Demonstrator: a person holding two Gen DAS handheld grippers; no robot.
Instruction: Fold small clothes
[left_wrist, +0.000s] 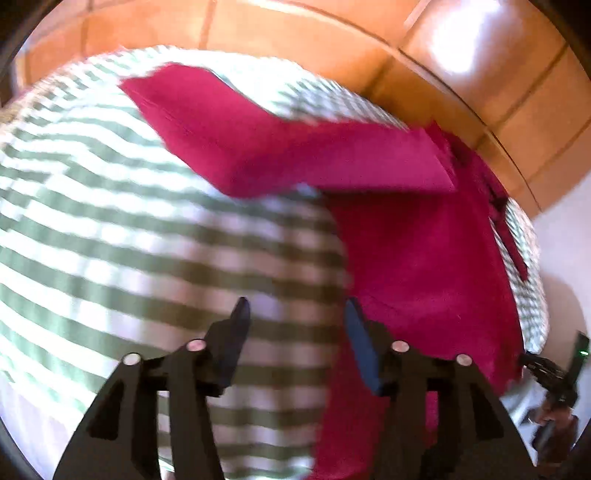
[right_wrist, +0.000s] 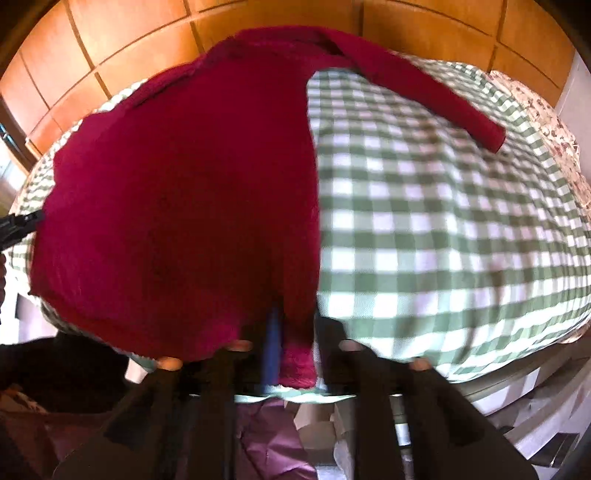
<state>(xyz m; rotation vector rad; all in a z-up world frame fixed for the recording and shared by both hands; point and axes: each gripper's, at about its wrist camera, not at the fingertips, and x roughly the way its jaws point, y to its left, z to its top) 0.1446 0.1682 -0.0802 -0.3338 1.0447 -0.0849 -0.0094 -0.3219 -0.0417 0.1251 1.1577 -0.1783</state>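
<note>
A red top (right_wrist: 177, 192) lay spread on my green-checked bed (right_wrist: 424, 221), one sleeve (right_wrist: 424, 88) stretched out. My right gripper (right_wrist: 291, 354) pinched its hem. My left gripper (left_wrist: 295, 339) hovered open beside it, holding nothing.

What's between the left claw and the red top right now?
Only bare green checked bedcover, seen in the left wrist view: the open left claw hovers beside the red top, its right finger at the edge.
</note>
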